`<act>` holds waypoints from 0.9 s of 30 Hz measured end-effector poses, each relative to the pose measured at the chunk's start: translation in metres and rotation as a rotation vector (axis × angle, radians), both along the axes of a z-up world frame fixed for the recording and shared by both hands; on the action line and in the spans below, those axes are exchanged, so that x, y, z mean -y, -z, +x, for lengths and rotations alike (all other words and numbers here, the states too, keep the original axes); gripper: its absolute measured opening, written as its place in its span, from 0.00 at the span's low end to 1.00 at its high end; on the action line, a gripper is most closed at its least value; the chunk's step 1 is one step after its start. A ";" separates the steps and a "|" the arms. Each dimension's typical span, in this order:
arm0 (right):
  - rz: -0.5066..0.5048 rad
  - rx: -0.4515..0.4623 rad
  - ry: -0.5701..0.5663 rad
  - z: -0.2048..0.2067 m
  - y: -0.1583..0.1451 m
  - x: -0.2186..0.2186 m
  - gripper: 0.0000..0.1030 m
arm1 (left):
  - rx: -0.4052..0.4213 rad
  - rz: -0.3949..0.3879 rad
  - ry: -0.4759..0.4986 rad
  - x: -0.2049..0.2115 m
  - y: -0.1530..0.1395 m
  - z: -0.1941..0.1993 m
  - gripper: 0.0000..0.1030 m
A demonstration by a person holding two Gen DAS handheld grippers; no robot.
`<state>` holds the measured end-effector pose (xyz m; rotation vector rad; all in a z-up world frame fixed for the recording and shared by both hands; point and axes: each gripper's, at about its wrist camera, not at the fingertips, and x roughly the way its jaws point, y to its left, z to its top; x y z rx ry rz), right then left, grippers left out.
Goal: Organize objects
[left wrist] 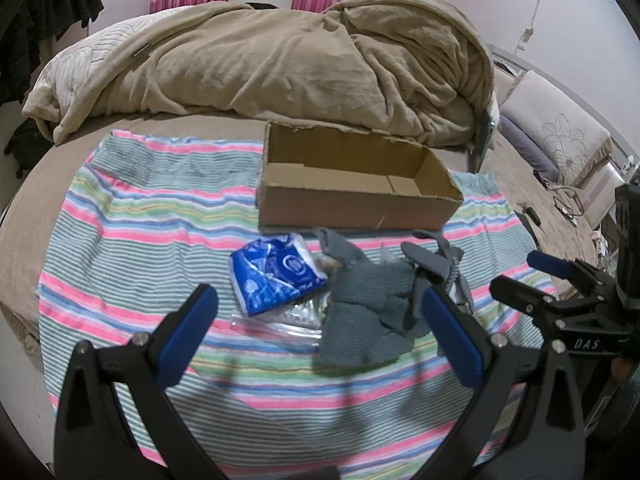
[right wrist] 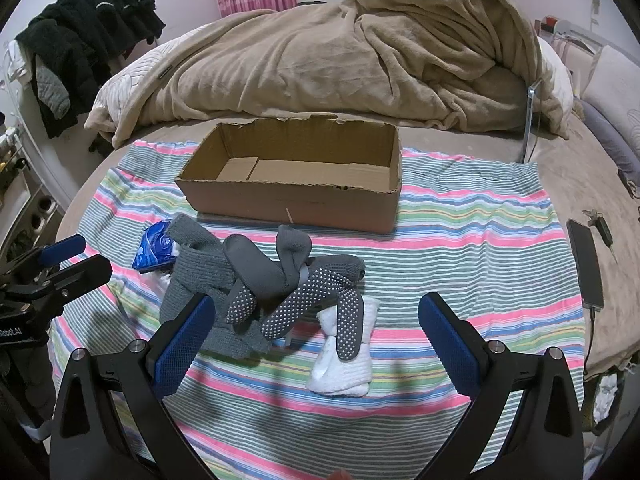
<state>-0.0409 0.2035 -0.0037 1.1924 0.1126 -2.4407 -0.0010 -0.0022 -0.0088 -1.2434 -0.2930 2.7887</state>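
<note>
Hovering wide apart and empty, left gripper (left wrist: 320, 328) and right gripper (right wrist: 314, 336) face tangled gray gloves (right wrist: 256, 284) before the empty cardboard box (right wrist: 296, 172) (snagging neighbours looks likely).

The cardboard box (right wrist: 296, 204) is plain brown corrugated board, matt, with ragged torn top edges. Under it lies a striped cloth (right wrist: 460, 240), thin woven cotton by the look, soft and faintly wrinkled. The grey gloves (right wrist: 256, 276) are knitted fabric, dull and fuzzy, with small raised white rubbery dots on the palm sides. A white sock (right wrist: 344, 368) beside them is ribbed knit. The blue tissue packet (left wrist: 276, 276) is wrapped in glossy printed plastic film, and a clear plastic bag (left wrist: 280, 320) beneath it shines. The beige blanket (left wrist: 280, 60) looks plush and matt. Both grippers have black matt plastic frames, blue rubbery pads (right wrist: 180, 340) and bright metal screws.
</note>
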 end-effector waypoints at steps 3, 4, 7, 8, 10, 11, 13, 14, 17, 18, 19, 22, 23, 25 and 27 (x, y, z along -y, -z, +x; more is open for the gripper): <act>0.000 0.000 0.000 0.000 0.000 0.000 1.00 | 0.000 0.000 -0.001 0.000 0.000 0.000 0.99; 0.000 0.000 -0.001 0.000 0.000 0.000 1.00 | 0.000 0.000 0.000 0.000 0.000 0.000 0.99; 0.000 0.004 0.001 0.000 0.000 0.000 1.00 | 0.000 0.000 0.000 0.000 0.000 0.000 0.99; 0.000 0.005 0.001 0.000 0.001 0.000 1.00 | 0.001 0.000 -0.001 0.000 0.000 0.000 0.99; 0.001 0.007 0.001 0.000 0.001 0.000 1.00 | 0.002 -0.001 -0.001 0.000 0.000 0.000 0.99; 0.001 0.007 0.001 0.001 0.001 0.000 1.00 | 0.001 -0.001 -0.001 0.000 0.000 0.000 0.99; 0.001 0.007 0.001 0.001 0.001 0.000 1.00 | 0.002 -0.001 -0.001 0.000 0.000 0.000 0.99; 0.001 0.007 0.000 0.001 0.001 0.000 1.00 | 0.002 -0.001 -0.001 0.000 0.001 0.000 0.99; 0.001 0.009 -0.001 0.001 0.002 0.000 1.00 | 0.002 -0.002 -0.002 -0.001 0.001 0.000 0.99; 0.000 0.009 -0.001 0.000 0.002 0.000 1.00 | 0.003 -0.002 -0.002 -0.001 0.001 0.000 0.99; 0.001 0.009 0.000 0.000 0.002 0.000 1.00 | 0.003 -0.002 -0.001 -0.001 0.001 0.000 0.99; 0.001 0.009 0.000 0.000 0.002 0.000 1.00 | 0.003 -0.002 -0.002 -0.001 0.001 0.000 0.99; 0.000 0.009 0.000 0.001 0.002 0.000 1.00 | 0.003 -0.002 -0.003 -0.001 0.001 0.000 0.99; 0.000 0.009 -0.001 0.000 0.002 0.000 1.00 | 0.003 -0.002 -0.003 -0.001 0.001 0.000 0.99; 0.000 0.010 -0.001 0.000 0.002 0.000 1.00 | 0.002 -0.002 -0.002 -0.001 0.001 0.000 0.99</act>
